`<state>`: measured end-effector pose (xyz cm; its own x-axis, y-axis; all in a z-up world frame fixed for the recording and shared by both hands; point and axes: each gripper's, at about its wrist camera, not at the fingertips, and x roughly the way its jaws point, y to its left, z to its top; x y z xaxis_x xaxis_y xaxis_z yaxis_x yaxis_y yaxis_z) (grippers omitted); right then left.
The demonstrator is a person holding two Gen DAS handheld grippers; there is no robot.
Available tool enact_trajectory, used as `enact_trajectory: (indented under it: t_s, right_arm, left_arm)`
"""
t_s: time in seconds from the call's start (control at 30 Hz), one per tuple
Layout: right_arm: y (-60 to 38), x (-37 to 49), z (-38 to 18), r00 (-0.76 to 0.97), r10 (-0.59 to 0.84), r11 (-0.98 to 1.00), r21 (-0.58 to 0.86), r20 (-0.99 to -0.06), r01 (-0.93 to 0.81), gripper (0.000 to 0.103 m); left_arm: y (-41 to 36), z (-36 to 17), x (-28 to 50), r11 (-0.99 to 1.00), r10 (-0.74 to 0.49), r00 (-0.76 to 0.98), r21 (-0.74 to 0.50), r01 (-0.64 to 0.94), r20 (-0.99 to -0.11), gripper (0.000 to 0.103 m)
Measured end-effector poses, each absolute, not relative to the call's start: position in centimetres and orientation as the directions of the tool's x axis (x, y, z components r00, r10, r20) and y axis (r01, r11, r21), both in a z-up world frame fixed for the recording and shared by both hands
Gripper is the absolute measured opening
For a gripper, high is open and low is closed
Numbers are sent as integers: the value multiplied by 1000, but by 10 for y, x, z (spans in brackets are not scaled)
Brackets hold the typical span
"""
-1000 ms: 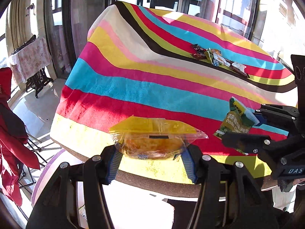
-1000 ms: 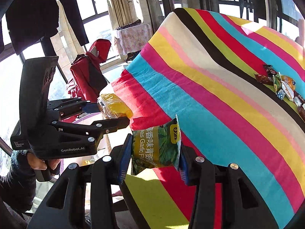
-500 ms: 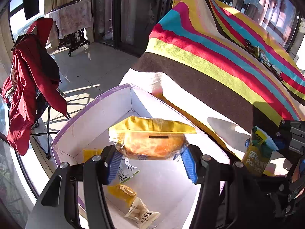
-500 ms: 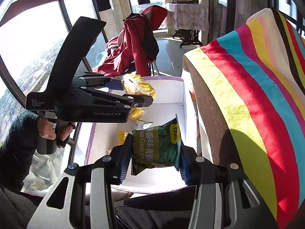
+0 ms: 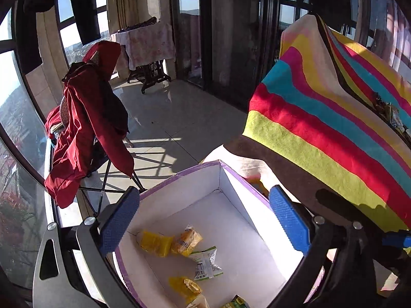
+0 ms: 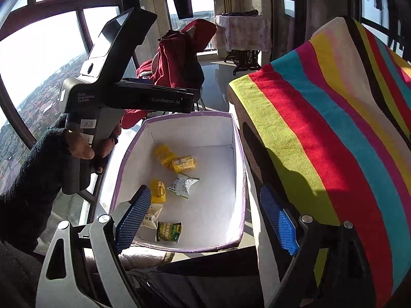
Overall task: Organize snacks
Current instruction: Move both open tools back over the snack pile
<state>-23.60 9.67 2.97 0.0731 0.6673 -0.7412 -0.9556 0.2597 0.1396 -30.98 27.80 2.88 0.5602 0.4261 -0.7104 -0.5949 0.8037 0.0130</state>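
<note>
Both tools, left (image 5: pixel 203 220) printed "GenRobot.AI" and right (image 6: pixel 205 220), are opening empty above the box (image 6: pixel 239 169).

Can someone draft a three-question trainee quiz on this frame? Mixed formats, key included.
1. True or false: the green pea snack packet lies inside the white purple-rimmed box.
2. Which side of that box, in the right wrist view, is the striped tablecloth on?
3. Pick: the left gripper jaws hold A) a bun packet, B) nothing.

Key: 1 true; 2 right; 3 B, jaws opening, as on the right gripper.
</note>
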Motion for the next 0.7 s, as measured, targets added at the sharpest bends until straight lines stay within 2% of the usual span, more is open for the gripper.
enact_trajectory:
  t_s: [0.17, 0.3, 0.47, 0.7]
  right_arm:
    - [17, -177, 57, 233, 703, 455, 173, -672, -874, 87]
    - [-50, -131, 60, 381, 650, 639, 202, -657, -742, 87]
    - [-128, -77, 51, 509, 554, 799, 248, -659, -548, 87]
    - [-199, 8, 33, 535, 433, 891, 252, -726, -378, 87]
  left_arm:
    - [199, 45, -226, 948, 197, 669, -36, -318, -717, 101]
    - [129, 46, -160, 991, 21, 691, -74, -108, -722, 101]
    - [67, 38, -82, 993, -90, 679, -121, 2, -729, 101]
    - [33, 26, -6, 995, -77, 688, -94, 13, -721, 101]
